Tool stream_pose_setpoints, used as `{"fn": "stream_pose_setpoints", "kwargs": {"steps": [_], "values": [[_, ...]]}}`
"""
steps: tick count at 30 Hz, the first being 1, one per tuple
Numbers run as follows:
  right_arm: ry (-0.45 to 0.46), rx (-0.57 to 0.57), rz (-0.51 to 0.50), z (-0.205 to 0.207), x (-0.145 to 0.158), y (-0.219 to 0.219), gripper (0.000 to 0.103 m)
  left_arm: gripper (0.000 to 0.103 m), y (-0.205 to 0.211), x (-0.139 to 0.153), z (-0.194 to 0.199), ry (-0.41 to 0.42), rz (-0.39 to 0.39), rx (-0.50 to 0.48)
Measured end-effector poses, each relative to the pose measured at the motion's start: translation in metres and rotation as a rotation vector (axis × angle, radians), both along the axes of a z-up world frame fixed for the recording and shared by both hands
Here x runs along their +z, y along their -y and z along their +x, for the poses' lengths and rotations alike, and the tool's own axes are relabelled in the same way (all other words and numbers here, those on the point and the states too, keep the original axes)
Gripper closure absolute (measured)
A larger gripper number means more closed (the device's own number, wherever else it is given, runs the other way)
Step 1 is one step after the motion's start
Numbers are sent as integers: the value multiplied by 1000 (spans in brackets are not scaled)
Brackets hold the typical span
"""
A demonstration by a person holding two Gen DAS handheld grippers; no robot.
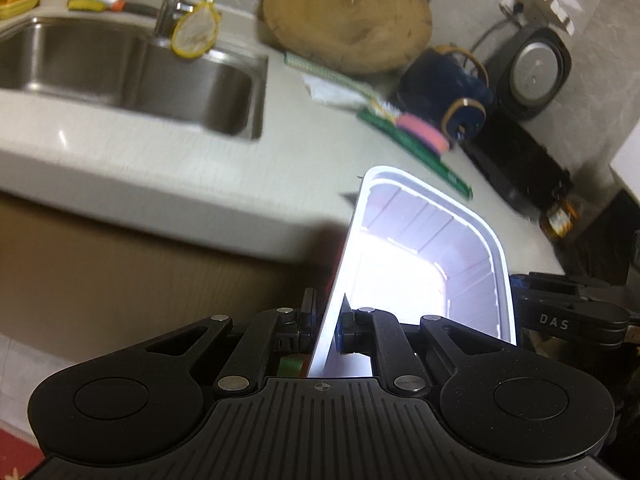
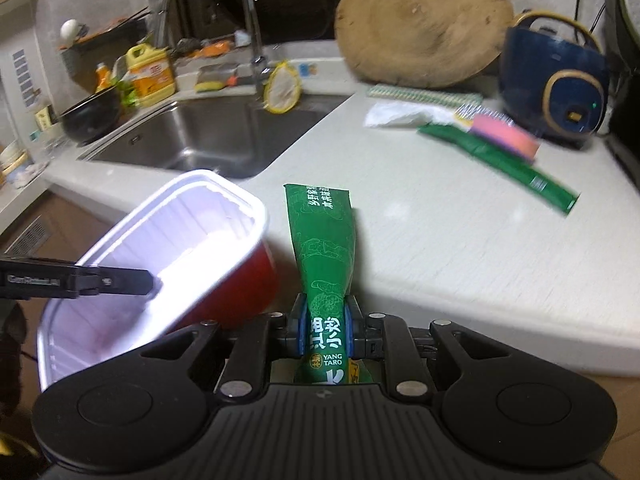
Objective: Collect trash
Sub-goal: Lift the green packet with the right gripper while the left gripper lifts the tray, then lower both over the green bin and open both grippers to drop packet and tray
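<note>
while both hang off the counter edge [image 2: 360,344] | left tongs [image 1: 326,328] pinch tub [image 1: 440,248] rim | right tongs [image 2: 325,330] clamp green wrapper [image 2: 324,248]

sink [image 2: 208,140] left of cutting board [image 2: 424,20]; wrapper [image 2: 500,164] between.

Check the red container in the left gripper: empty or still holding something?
Empty: the red container shows only bare white inside in both wrist views, held tilted by its rim in the left gripper.
</note>
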State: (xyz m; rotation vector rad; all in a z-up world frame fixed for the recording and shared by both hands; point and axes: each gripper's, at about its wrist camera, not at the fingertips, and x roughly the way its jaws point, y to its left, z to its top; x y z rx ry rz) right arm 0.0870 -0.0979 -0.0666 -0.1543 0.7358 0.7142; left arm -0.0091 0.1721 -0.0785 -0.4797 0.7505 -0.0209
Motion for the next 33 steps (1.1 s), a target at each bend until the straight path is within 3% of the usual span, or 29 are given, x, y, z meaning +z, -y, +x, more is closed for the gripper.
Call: {"fn": "stream_pose_setpoints", "kwargs": {"steps": [7, 15, 20, 25, 28, 30, 33], "values": [[-121, 2, -116, -32, -38, 2, 87, 91, 3, -43, -19, -140, -27, -32], [-249, -42, -257, -20, -86, 15, 88, 91, 2, -103, -15, -311, -33, -20], [-309, -76, -332, -10, -117, 22, 88, 91, 4, -177, -5, -547, 1, -45], [-402, -126, -355, -4, -150, 35, 88, 91, 21, -256, 9, -718, -43, -78], [-457, -142, -365, -3, -171, 35, 88, 91, 37, -293, 29, -725, -40, -76], [-468, -139, -382, -3, -182, 30, 88, 89, 48, -317, 45, -683, -73, -47], [-476, -129, -419, 1, -198, 19, 88, 78, 58, -356, 66, -674, -113, -13]]}}
